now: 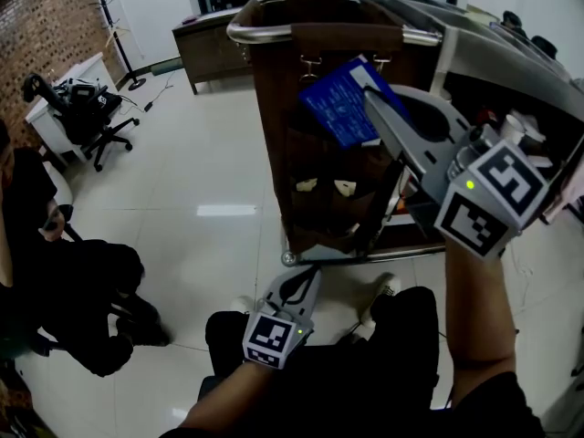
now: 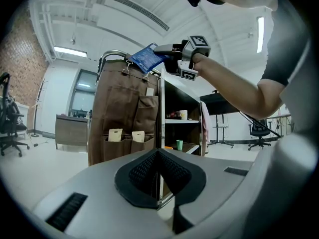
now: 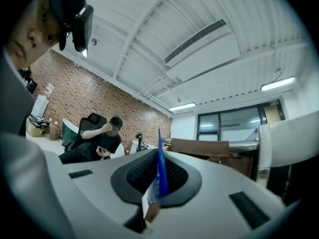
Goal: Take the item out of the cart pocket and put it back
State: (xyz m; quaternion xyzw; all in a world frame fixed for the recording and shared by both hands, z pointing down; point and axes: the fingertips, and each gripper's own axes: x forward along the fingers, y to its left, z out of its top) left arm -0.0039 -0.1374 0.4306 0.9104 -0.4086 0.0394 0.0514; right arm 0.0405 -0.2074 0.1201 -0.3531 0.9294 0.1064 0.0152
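The right tongs [image 1: 372, 101] are clamped on a flat blue printed packet [image 1: 339, 101], gripping it by one edge. The right gripper view shows the packet edge-on, pinched between the pads. The packet hangs in the air in front of the upper part of the brown fabric pocket organiser [image 1: 315, 167], which hangs from the chrome rail [image 1: 260, 33] of the service cart, and it touches no pocket. By my reading the taking-out half is done and the return is the step in hand (which pocket it belongs to cannot be told from here). The left tongs [image 1: 308, 276] sit low near the person's lap, well apart from the cart, with their jaws together on nothing. Two small tan cards [image 1: 306, 185] poke out of the lower row of pockets, so those mouths are partly taken. The next move calls for bringing the packet down with its free edge leading and its flat face parallel to the fabric, then finding a pocket mouth. Soft cloth may lie shut against the panel, so a slight tilt to wedge the lip open would help. The tongs should let go only once the packet is seated deep enough to stay.
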